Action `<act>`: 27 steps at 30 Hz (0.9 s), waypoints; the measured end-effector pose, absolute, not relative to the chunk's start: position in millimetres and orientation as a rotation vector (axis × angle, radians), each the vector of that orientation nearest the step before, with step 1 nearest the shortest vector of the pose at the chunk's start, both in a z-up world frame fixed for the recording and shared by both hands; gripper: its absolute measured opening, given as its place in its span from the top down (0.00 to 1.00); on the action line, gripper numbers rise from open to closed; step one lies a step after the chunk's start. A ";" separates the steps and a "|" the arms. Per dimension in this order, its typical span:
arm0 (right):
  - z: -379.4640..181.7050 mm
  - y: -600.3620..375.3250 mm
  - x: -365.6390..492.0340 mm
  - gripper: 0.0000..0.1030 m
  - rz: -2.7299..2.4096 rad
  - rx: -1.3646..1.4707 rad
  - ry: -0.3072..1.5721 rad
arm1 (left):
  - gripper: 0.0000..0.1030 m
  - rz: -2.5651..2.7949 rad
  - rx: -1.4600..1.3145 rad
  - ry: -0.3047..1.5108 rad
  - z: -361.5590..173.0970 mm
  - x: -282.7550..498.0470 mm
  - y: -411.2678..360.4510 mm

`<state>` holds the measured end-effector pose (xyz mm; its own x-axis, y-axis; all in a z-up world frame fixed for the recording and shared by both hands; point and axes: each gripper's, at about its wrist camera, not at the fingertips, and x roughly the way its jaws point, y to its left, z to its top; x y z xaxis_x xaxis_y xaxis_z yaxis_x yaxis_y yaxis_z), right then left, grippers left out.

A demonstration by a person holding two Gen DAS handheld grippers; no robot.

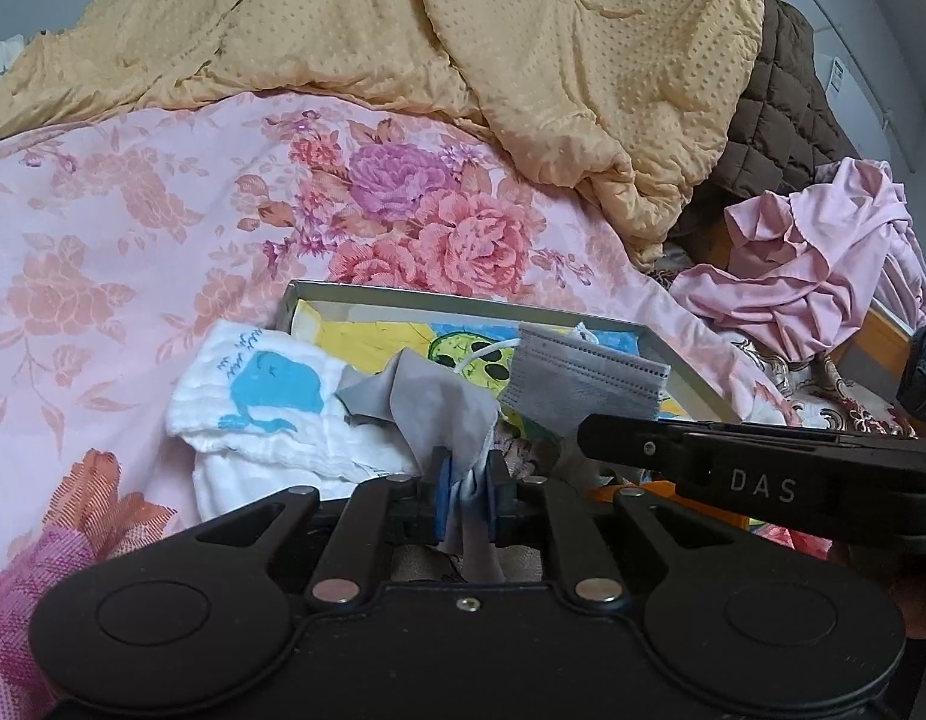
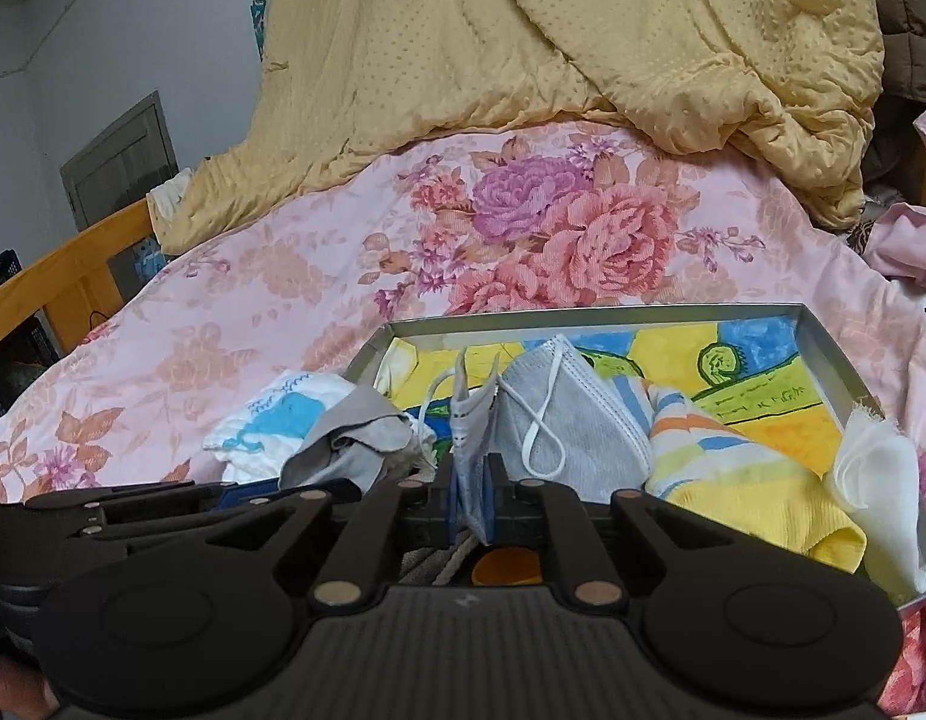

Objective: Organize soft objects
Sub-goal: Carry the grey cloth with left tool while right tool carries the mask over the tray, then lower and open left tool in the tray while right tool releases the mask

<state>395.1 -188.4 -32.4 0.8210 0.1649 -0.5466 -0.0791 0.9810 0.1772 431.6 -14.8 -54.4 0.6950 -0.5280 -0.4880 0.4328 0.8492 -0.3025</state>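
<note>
A metal tray [image 2: 583, 315] with a bright painted floor lies on the flowered bed cover. My left gripper [image 1: 468, 471] is shut on a corner of a crumpled grey cloth [image 1: 427, 396], which lies over the tray's near left corner. A white cloth with a blue whale [image 1: 265, 396] lies beside it, outside the tray. My right gripper [image 2: 470, 480] is shut on a flat grey face mask [image 2: 472, 420], held edge-on over the tray. In the tray lie a cupped grey mask [image 2: 577, 426], a striped yellow cloth [image 2: 733, 468] and a white cloth [image 2: 877, 474].
A yellow dotted quilt [image 1: 523, 60] is heaped at the back of the bed. A brown quilted jacket [image 1: 781, 108] and a crumpled pink garment [image 1: 811, 276] lie at the right. A wooden bed rail [image 2: 61, 276] runs along the left.
</note>
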 end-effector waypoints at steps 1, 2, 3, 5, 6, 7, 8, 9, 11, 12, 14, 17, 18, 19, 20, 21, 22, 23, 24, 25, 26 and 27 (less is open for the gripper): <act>-31.9 -188.4 394.9 0.90 0.128 0.149 0.594 | 0.86 -0.539 -0.169 0.597 -54.0 431.7 -14.6; -31.5 -188.6 394.3 0.90 0.125 0.147 0.595 | 0.86 -0.537 -0.168 0.598 -53.6 431.3 -14.7; -31.0 -189.1 393.9 0.87 0.121 0.146 0.595 | 0.84 -0.533 -0.168 0.597 -53.4 431.3 -14.8; -29.8 -190.4 391.9 0.79 0.115 0.148 0.593 | 0.76 -0.522 -0.166 0.599 -52.8 431.3 -14.7; -29.1 -191.3 390.8 0.72 0.111 0.150 0.592 | 0.72 -0.517 -0.168 0.601 -52.1 430.9 -14.0; -27.9 -192.2 389.4 0.69 0.108 0.153 0.590 | 0.68 -0.510 -0.170 0.602 -51.3 430.2 -13.6; -27.0 -193.0 387.9 0.68 0.105 0.155 0.587 | 0.65 -0.503 -0.171 0.603 -50.0 429.1 -12.9; -25.8 -193.2 386.6 0.65 0.103 0.154 0.586 | 0.61 -0.496 -0.172 0.602 -48.3 427.6 -12.5; -23.3 -193.4 384.4 0.60 0.096 0.148 0.583 | 0.55 -0.488 -0.174 0.596 -44.8 423.9 -11.4; -21.6 -193.5 381.9 0.57 0.092 0.145 0.577 | 0.53 -0.484 -0.175 0.592 -42.5 421.2 -10.8; -17.3 -194.3 376.6 0.51 0.086 0.142 0.567 | 0.48 -0.473 -0.180 0.587 -39.0 415.8 -8.9; -9.8 -195.6 367.5 0.44 0.074 0.141 0.549 | 0.38 -0.448 -0.193 0.574 -34.0 404.3 -2.5; -6.6 -195.8 363.7 0.42 0.065 0.136 0.539 | 0.34 -0.439 -0.197 0.566 -32.0 400.1 0.3; -3.8 -195.7 360.8 0.39 0.055 0.132 0.531 | 0.30 -0.431 -0.200 0.560 -30.0 397.1 2.2; -0.3 -196.0 356.7 0.37 0.045 0.126 0.520 | 0.29 -0.424 -0.202 0.553 -27.8 393.9 4.7; 2.7 -196.0 352.8 0.34 0.038 0.122 0.511 | 0.27 -0.417 -0.204 0.546 -25.3 390.2 7.5; 6.3 -196.6 348.2 0.31 0.033 0.119 0.501 | 0.26 -0.411 -0.204 0.541 -23.3 386.8 10.1; 9.1 -197.0 343.7 0.29 0.029 0.116 0.493 | 0.25 -0.403 -0.202 0.536 -21.2 383.6 12.5; 11.9 -197.2 339.0 0.25 0.024 0.114 0.485 | 0.22 -0.393 -0.198 0.530 -19.0 380.1 14.7; 15.0 -197.8 333.1 0.21 0.019 0.111 0.474 | 0.19 -0.385 -0.196 0.525 -17.0 376.5 16.7; 17.6 -197.9 328.1 0.19 0.017 0.109 0.464 | 0.18 -0.378 -0.195 0.520 -14.5 372.6 18.9; 20.4 -197.7 322.8 0.16 0.017 0.105 0.455 | 0.16 -0.373 -0.195 0.515 -11.8 368.2 21.1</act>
